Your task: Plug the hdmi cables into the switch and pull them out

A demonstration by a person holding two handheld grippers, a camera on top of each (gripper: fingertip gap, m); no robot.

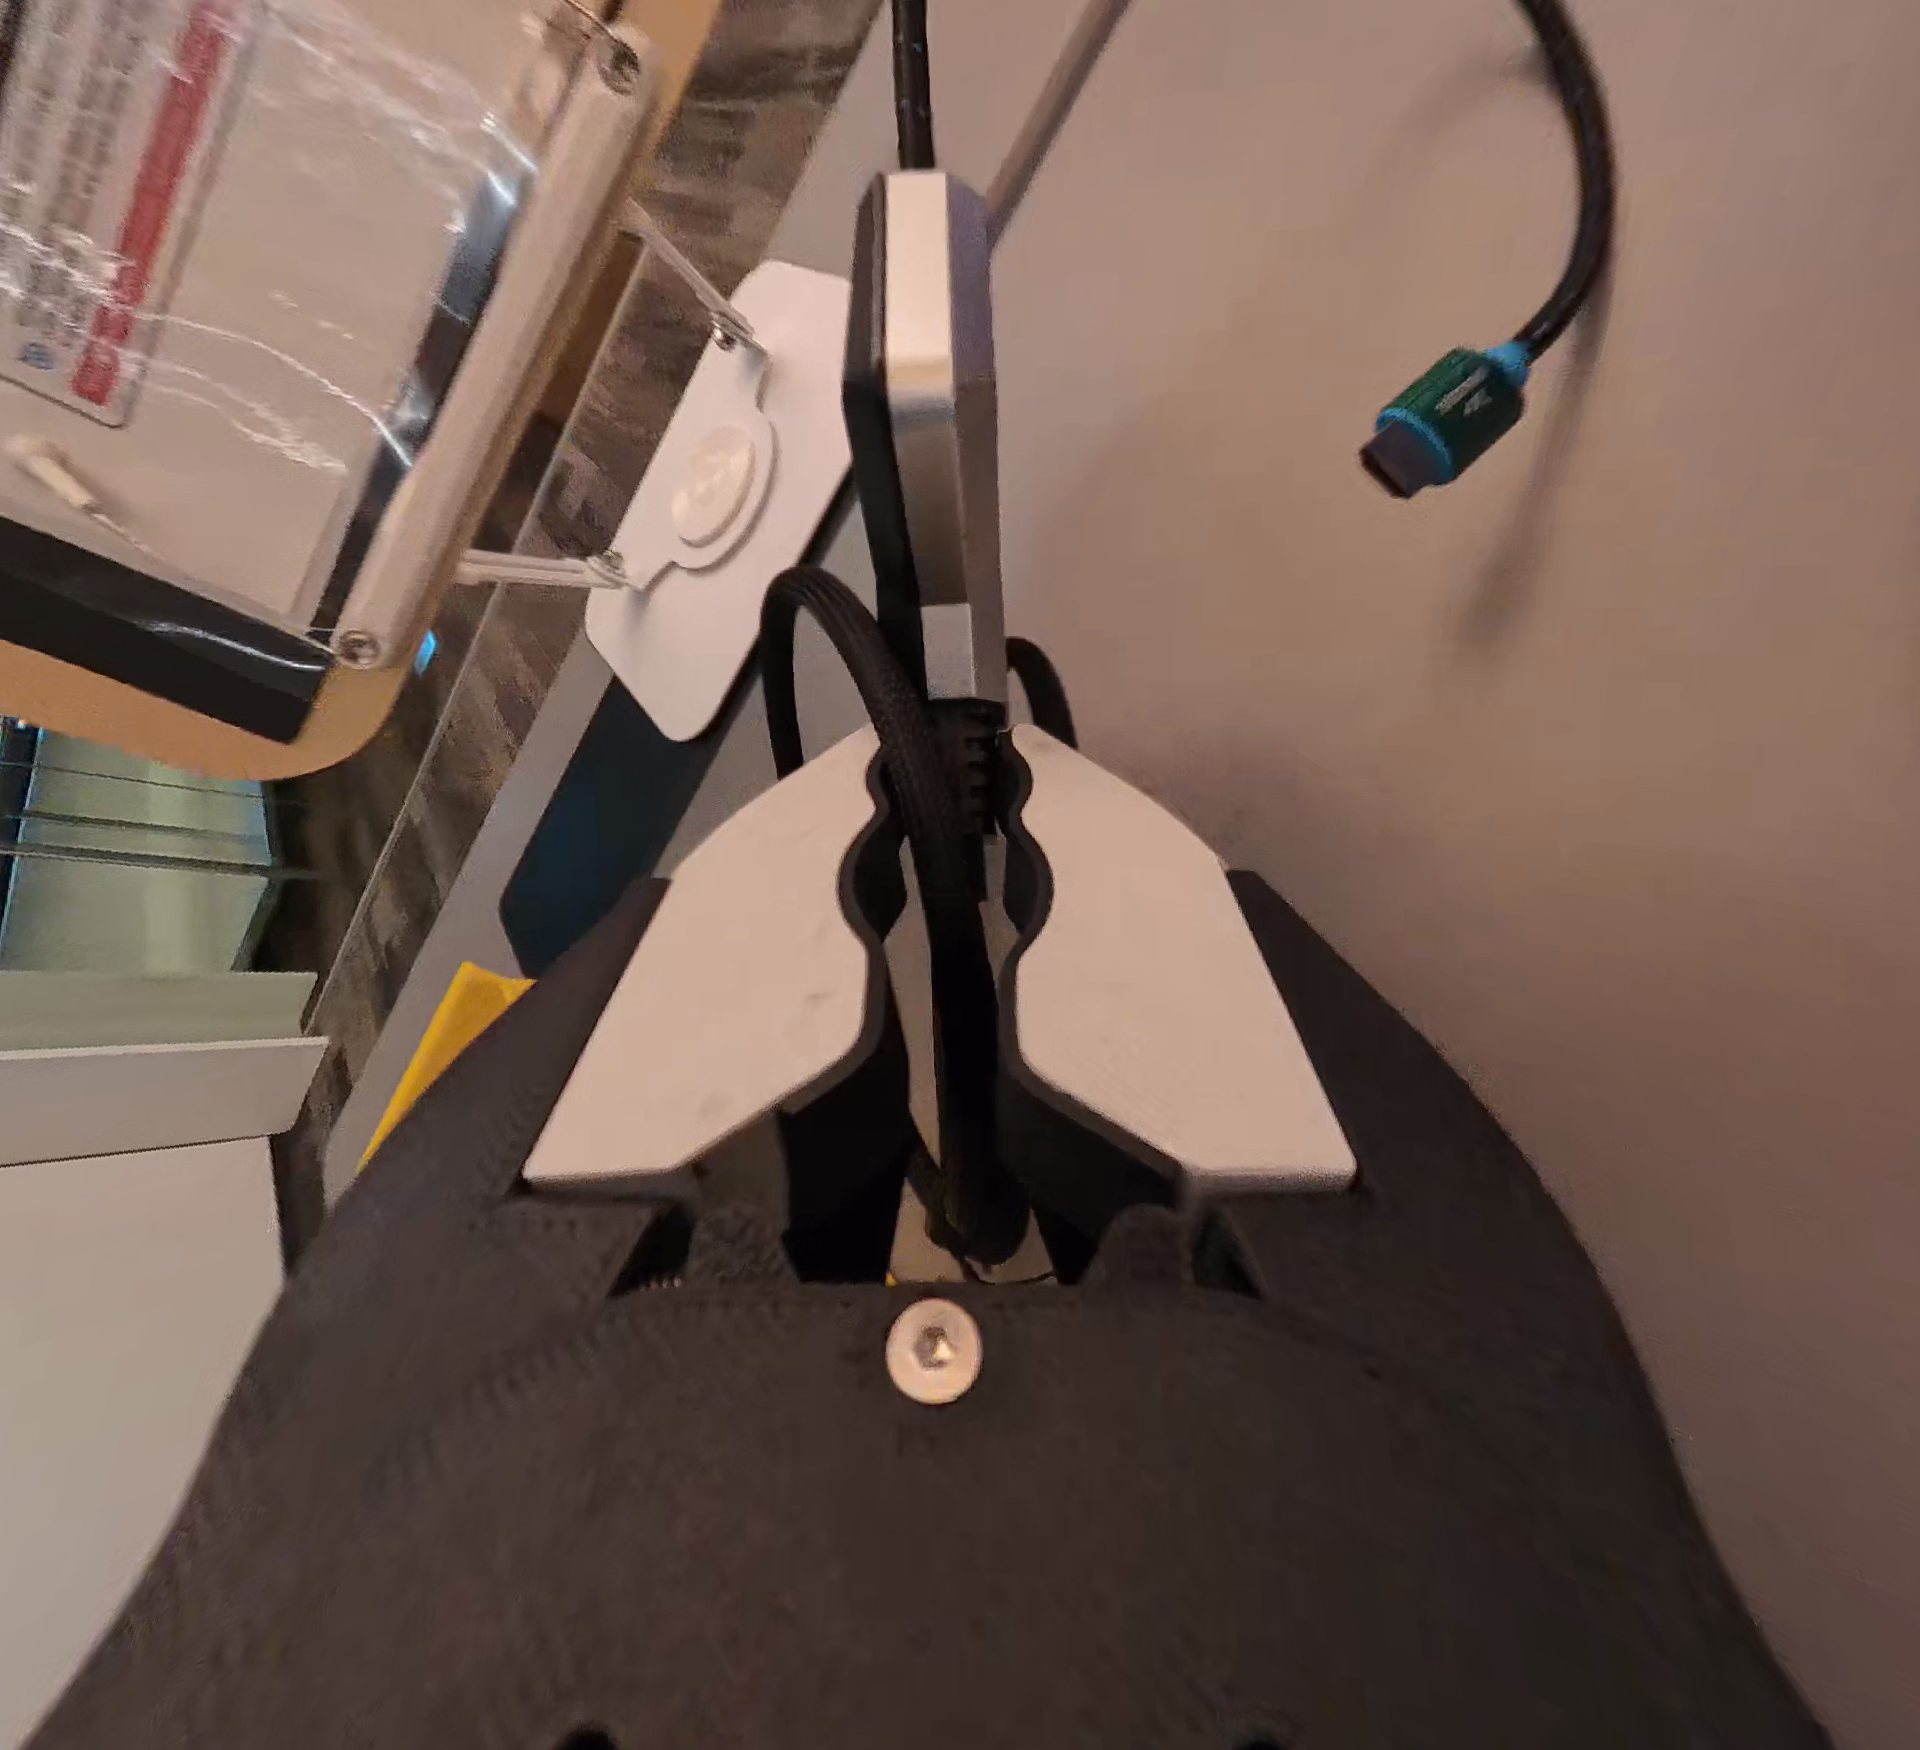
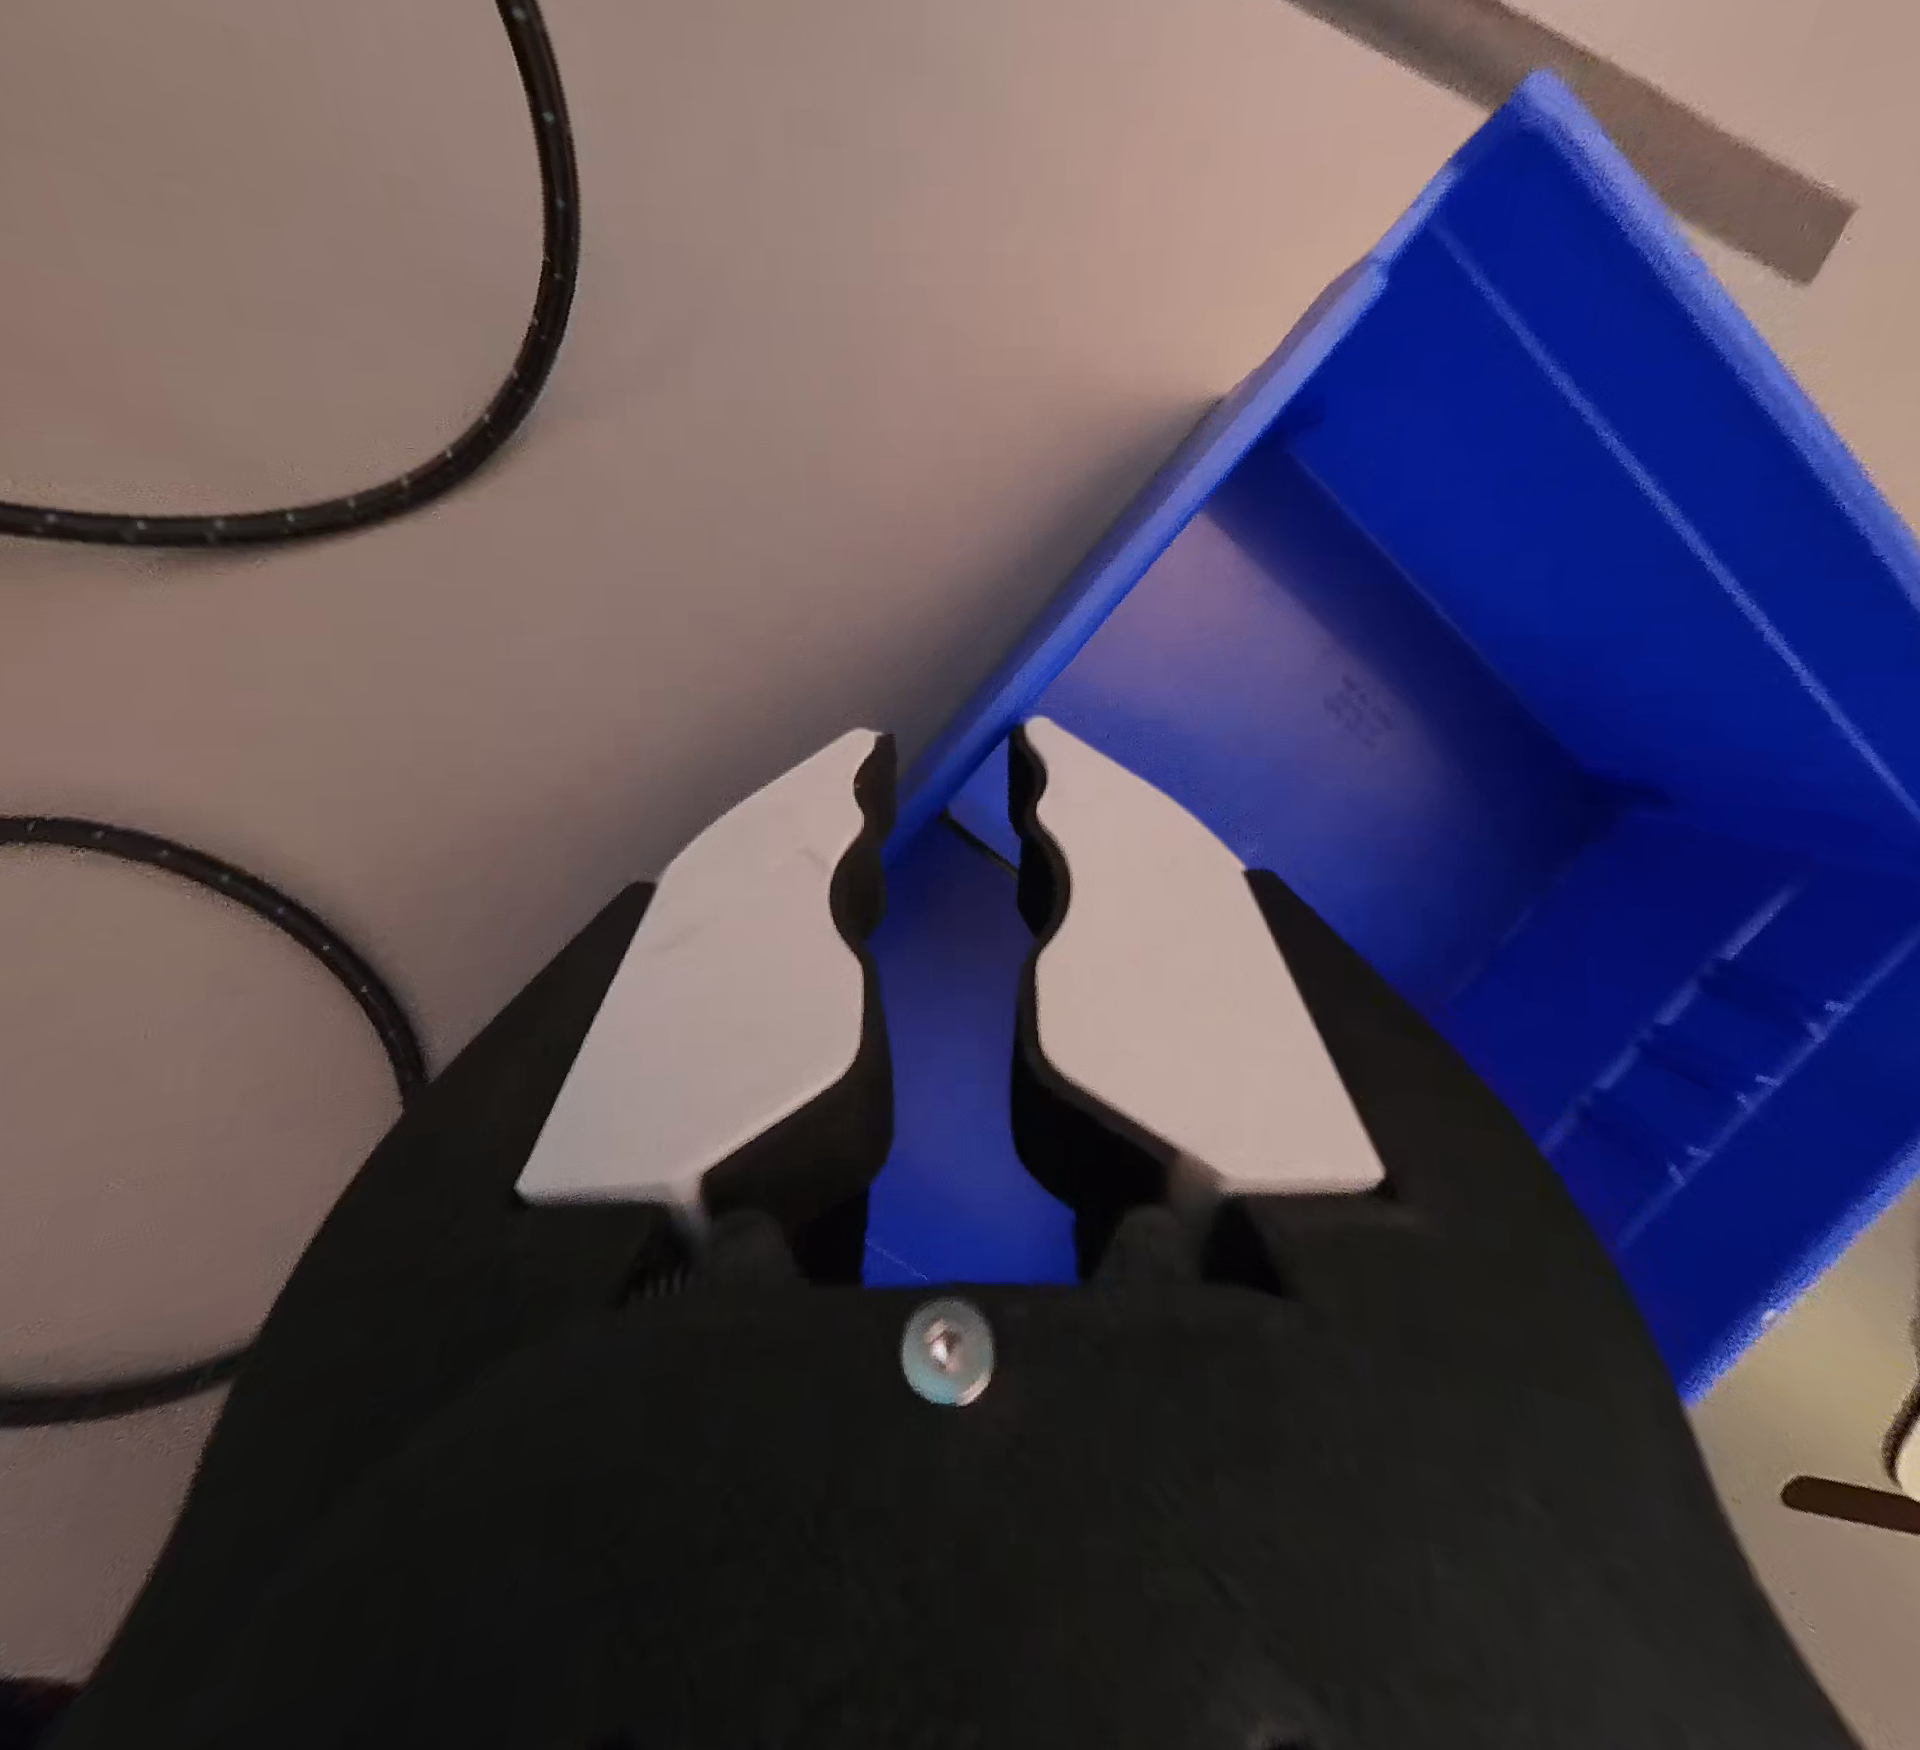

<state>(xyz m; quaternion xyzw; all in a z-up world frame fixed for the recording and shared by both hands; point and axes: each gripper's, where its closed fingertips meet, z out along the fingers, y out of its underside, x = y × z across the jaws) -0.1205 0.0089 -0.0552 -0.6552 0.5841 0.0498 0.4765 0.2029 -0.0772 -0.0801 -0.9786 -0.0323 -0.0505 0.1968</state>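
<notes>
Both claws level: left gripper [image 1: 940,755] clamps the switch [image 1: 925,422] edge-up; right gripper [image 2: 951,755] narrowly straddles blue bin [image 2: 1455,661] wall.

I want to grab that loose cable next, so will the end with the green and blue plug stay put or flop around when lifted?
Probably floppy: the black braided cable arcs in a loose curve. The green and blue plug hangs at its end, so it may swing.

A blue plastic bin [image 2: 1507,661] lies tipped on its side on the pale surface [image 2: 831,298], open mouth showing. A grey strip [image 2: 1455,27] runs behind it. Elsewhere, a clear acrylic stand [image 1: 312,246] and white plate [image 1: 727,495].
</notes>
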